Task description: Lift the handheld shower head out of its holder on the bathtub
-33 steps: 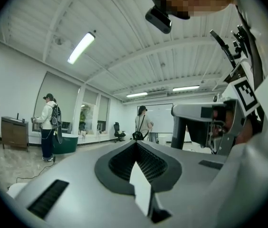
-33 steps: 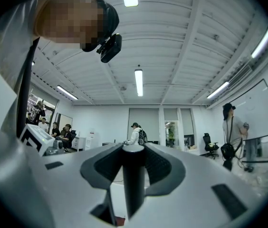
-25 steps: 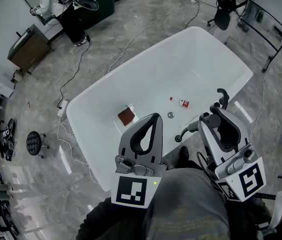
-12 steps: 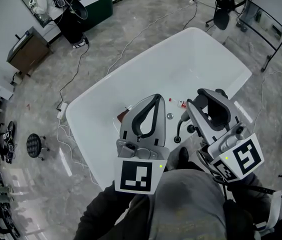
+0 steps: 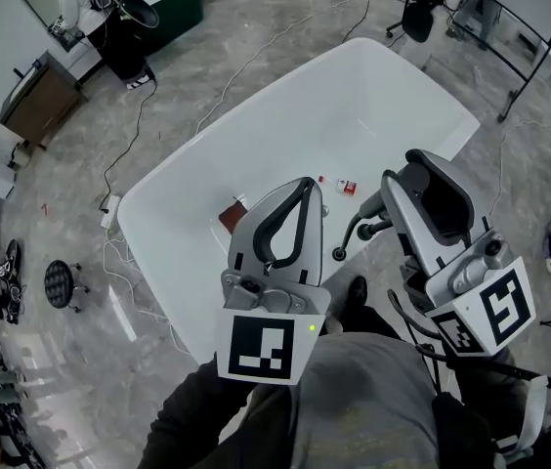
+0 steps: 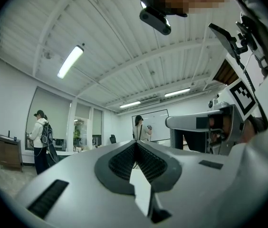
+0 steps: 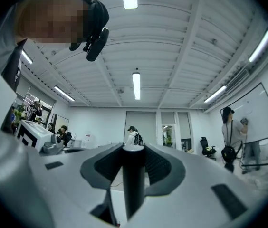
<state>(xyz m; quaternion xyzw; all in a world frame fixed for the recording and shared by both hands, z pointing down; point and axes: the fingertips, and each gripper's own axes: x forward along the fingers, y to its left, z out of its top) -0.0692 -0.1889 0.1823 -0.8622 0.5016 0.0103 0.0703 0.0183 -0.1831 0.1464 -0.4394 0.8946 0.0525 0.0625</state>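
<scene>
The white bathtub lies below me in the head view. My right gripper hangs over its near right rim. In the right gripper view the gripper is shut on the dark handle of the shower head, which stands upright between the pads. From the head view the gripper body hides most of that handle. A grey curved spout reaches out to the left beneath it. My left gripper hovers over the tub's near side. Its tips meet with nothing in them.
Inside the tub lie a small red-and-white bottle and a brown square item. Cables trail over the marble floor left of the tub, near a round black stool. A person stands by a cabinet at the far left.
Both grippers have risen toward the camera and look larger. The right gripper has come up from the rim with the shower handle still between its jaws.
</scene>
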